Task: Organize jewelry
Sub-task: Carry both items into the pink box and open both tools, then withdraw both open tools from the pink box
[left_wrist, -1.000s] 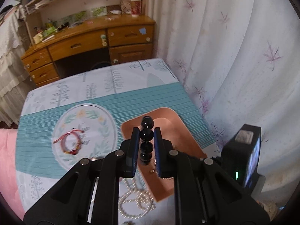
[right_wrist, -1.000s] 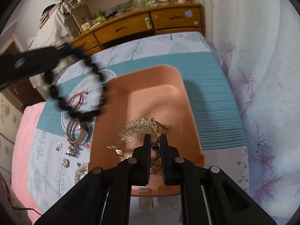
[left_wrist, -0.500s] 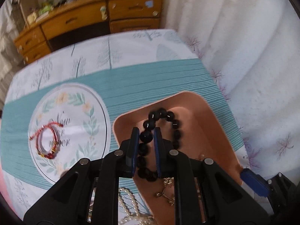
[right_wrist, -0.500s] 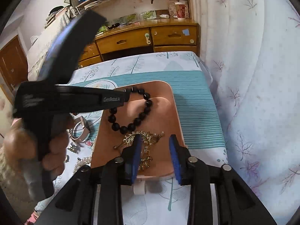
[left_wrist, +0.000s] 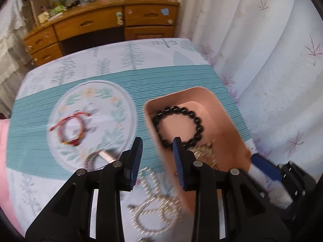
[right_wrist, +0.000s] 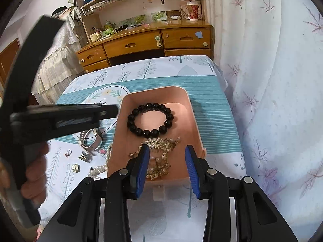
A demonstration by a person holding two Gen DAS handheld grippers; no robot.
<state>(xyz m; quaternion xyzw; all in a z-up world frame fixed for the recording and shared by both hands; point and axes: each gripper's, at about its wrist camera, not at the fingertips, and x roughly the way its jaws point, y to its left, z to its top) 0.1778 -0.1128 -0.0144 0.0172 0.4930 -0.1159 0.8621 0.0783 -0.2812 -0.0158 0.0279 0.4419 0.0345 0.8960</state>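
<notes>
We see a table with a tree-print cloth [right_wrist: 145, 72], and on it a pink tray [right_wrist: 193, 121]. The black bead bracelet [right_wrist: 150, 120] lies flat in the tray, with gold jewelry [right_wrist: 159, 153] piled just below it. Our right gripper [right_wrist: 167, 166] hangs over the near end of the tray, its jaws spread with nothing pinched. Our left gripper [left_wrist: 157, 157] sits at the tray's left wall, and its jaws are opening, empty too. More pieces wait on the cloth to the left of the tray: a pearl necklace [left_wrist: 155, 207], a watch [right_wrist: 90, 141] and a red string bracelet [left_wrist: 69, 129]. We think the left gripper is nearer to them. The pearls lie right under it, in loose loops with no clear long side.
</notes>
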